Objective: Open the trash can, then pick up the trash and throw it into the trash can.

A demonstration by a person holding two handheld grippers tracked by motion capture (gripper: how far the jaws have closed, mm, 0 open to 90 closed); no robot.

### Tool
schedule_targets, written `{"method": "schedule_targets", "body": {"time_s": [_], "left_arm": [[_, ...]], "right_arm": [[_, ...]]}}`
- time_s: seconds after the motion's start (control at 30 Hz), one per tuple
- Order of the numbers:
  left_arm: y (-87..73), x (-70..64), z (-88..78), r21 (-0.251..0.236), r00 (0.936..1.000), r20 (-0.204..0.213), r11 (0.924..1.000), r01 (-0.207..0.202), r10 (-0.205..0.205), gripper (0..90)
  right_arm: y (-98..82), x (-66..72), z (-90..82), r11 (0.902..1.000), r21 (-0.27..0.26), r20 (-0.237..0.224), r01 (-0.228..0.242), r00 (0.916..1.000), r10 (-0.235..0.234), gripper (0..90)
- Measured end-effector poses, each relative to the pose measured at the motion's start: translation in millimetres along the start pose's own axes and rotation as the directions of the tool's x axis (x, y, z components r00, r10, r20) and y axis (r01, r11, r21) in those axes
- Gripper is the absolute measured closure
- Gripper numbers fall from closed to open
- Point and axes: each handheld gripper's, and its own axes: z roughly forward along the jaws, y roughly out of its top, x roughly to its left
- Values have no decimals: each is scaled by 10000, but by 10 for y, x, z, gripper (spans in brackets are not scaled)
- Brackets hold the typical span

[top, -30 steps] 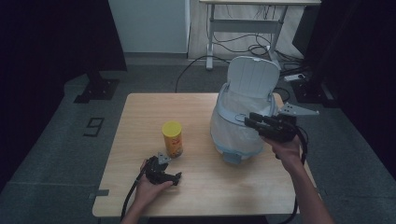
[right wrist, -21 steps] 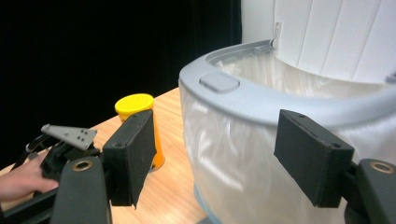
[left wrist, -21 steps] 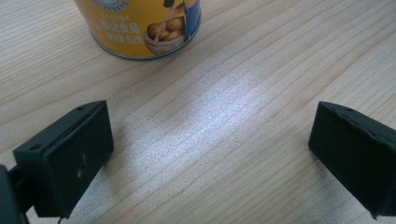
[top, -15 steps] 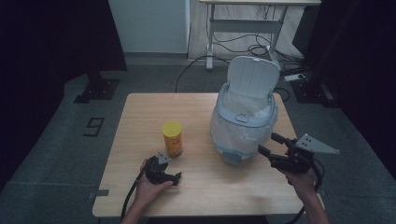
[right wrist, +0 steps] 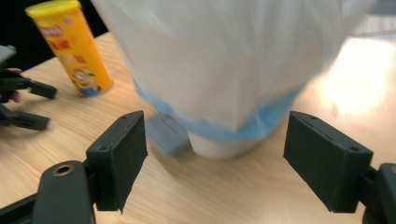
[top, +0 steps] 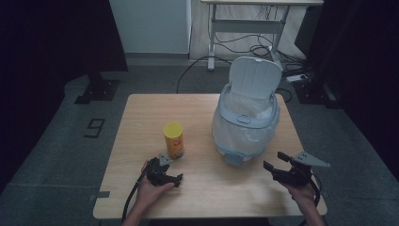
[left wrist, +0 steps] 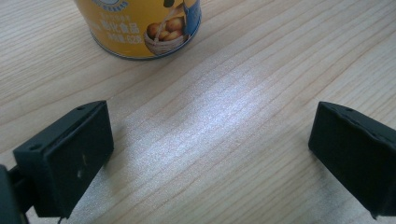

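A yellow chip can (top: 173,140) stands upright left of the table's middle; its base shows in the left gripper view (left wrist: 140,28). To its right stands a white pedal bin (top: 247,117) lined with a white bag, its lid raised. My left gripper (top: 175,179) rests on the table just in front of the can, open (left wrist: 210,154) over bare wood. My right gripper (top: 275,161) hangs low at the front right, facing the bin's base (right wrist: 219,140). Its jaws (right wrist: 215,154) have just been opening and nothing is between them. The can (right wrist: 70,46) is at that view's left.
The wooden table (top: 141,117) has bare room at the left and along the front edge. The bin's grey pedal (top: 234,159) sticks out toward me. Behind the table a desk frame (top: 244,28) stands among floor cables. Dark curtains flank both sides.
My right hand came down from beside the bin's upper rim to near the tabletop at the front right, and its jaws spread wider. The left hand and the can stayed put.
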Motion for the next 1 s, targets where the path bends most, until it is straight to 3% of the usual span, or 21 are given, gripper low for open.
{"method": "schedule_targets", "body": {"time_s": [0.1, 0.27, 0.63, 1.0], "left_arm": [[0, 0, 0, 3, 10000, 1, 10000, 0, 0, 0], [0, 0, 0, 2, 10000, -1, 10000, -2, 2, 0], [9, -6, -11, 68, 9999, -60, 9999, 96, -95, 7], [9, 69, -91, -208, 9995, 15, 9992, 331, -331, 48]], "right_arm": [[-143, -38, 90, 9986, 526, 81, -59, 10000, 55, 198], [-234, -46, 172, 9958, 915, 240, -68, 9997, 46, 198], [-291, -93, 207, 9935, 1125, 377, -174, 9992, 132, 197], [-340, -142, 186, 9921, 1202, 497, -370, 9983, 312, 199]]}}
